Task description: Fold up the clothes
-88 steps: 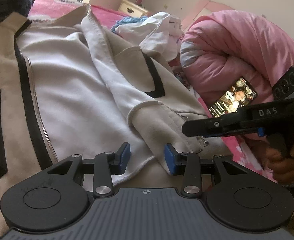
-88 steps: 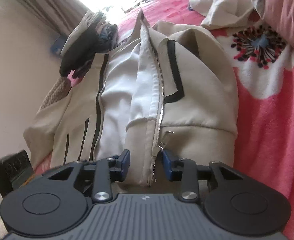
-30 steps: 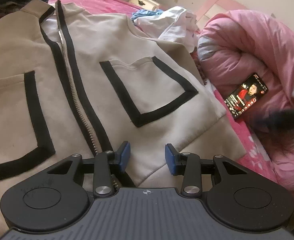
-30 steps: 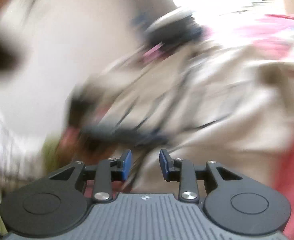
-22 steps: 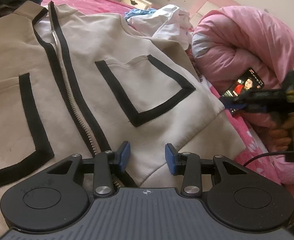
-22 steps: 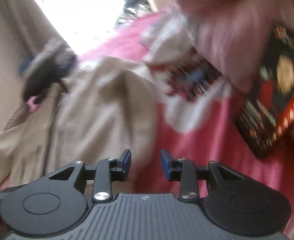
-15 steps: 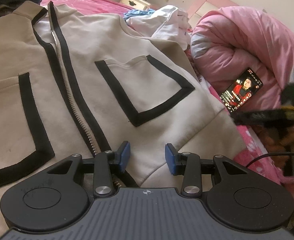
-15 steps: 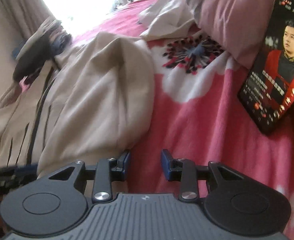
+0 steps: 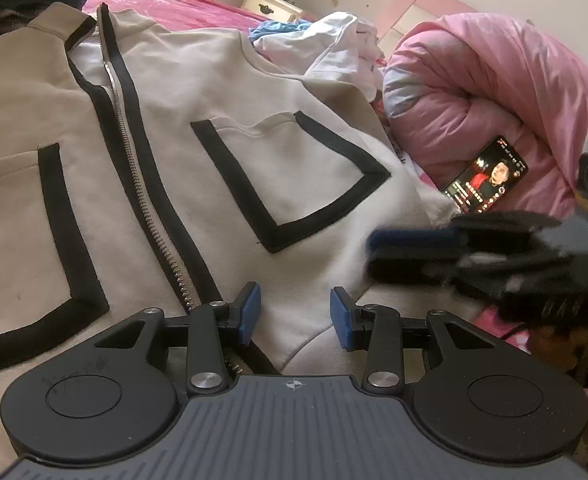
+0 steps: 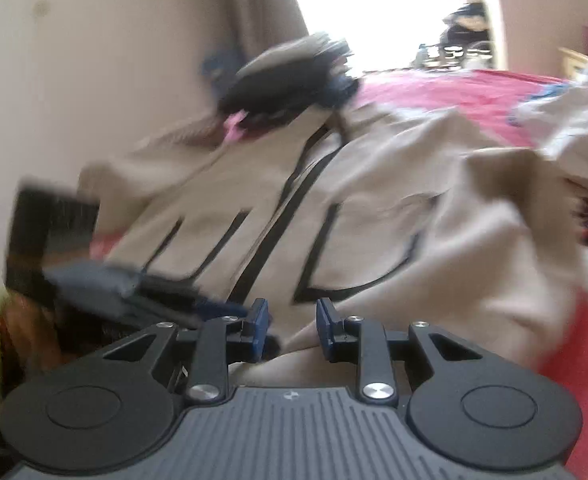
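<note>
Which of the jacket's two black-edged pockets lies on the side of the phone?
The pocket right of the zipper; the other pocket sits left, farther from the phone.

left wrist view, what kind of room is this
Most likely a bedroom: the beige zip jacket lies on a bed with a pink floral cover, beside a rolled pink duvet and a cream nightstand.

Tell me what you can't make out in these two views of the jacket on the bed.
- Jacket sleeves and hem: cut off by frame edges and the left tongs, left view.
- Right tongs: motion-blurred, left view.
- Phone text: too small.
- Dark pile by the collar: blurred, right view.
</note>
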`<state>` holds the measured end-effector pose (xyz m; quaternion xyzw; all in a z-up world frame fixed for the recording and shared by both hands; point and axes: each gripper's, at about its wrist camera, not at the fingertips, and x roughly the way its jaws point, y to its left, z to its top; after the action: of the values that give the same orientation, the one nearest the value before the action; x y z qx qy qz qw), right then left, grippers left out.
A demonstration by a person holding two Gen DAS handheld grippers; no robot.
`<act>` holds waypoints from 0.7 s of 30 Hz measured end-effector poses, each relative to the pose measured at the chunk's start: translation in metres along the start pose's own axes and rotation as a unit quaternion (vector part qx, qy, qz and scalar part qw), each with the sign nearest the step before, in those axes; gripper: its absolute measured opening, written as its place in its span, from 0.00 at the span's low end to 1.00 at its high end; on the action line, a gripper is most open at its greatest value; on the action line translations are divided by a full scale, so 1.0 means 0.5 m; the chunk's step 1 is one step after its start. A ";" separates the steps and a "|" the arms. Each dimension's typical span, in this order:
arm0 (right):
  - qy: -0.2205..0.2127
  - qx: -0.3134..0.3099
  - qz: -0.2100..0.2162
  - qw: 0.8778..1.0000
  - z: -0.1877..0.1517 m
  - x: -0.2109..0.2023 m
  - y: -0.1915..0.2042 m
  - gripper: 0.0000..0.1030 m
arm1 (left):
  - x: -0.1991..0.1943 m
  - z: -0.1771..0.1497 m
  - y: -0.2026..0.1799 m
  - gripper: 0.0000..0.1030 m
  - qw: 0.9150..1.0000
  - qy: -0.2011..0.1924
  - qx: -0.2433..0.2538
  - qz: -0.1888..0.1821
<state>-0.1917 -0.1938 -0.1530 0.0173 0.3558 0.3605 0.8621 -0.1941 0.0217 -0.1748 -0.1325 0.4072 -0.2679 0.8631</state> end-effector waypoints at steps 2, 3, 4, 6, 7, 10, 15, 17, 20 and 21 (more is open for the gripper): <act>-0.028 0.020 0.013 0.999 0.003 -0.043 -0.008 0.29 | -0.001 0.001 -0.001 0.37 1.000 0.000 0.001 -0.001; -0.041 0.030 0.020 0.998 0.004 -0.065 -0.012 0.30 | 0.000 0.002 -0.001 0.37 1.000 0.000 0.001 -0.001; -0.060 0.042 0.010 0.997 0.007 -0.092 -0.023 0.30 | 0.000 0.002 0.000 0.37 1.000 0.001 0.001 -0.001; -0.098 0.069 -0.033 0.992 0.011 -0.142 -0.056 0.31 | 0.000 0.002 0.000 0.37 1.000 0.001 0.000 -0.002; -0.107 0.085 -0.064 0.989 0.011 -0.154 -0.080 0.32 | 0.000 0.001 0.000 0.37 1.000 0.000 -0.001 -0.003; -0.088 0.161 -0.146 0.972 -0.002 -0.141 -0.177 0.37 | 0.000 -0.001 0.001 0.37 1.000 -0.001 -0.002 -0.005; -0.052 0.252 -0.173 0.951 -0.042 -0.073 -0.278 0.37 | 0.000 -0.001 0.001 0.37 1.000 -0.002 -0.005 -0.007; -0.046 0.246 -0.167 0.953 -0.052 -0.054 -0.277 0.37 | 0.001 -0.001 0.000 0.37 1.000 -0.002 -0.006 -0.007; -0.049 0.229 -0.165 0.958 -0.048 -0.044 -0.266 0.37 | 0.003 -0.001 0.001 0.37 1.000 -0.002 -0.010 -0.009; -0.050 0.231 -0.162 0.958 -0.048 -0.043 -0.265 0.38 | 0.003 -0.001 0.002 0.37 1.000 -0.003 -0.012 -0.010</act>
<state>-0.1365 -0.3107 -0.1957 0.1759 0.3837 0.1223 0.8983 -0.1934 0.0215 -0.1765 -0.1471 0.4067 -0.2710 0.8599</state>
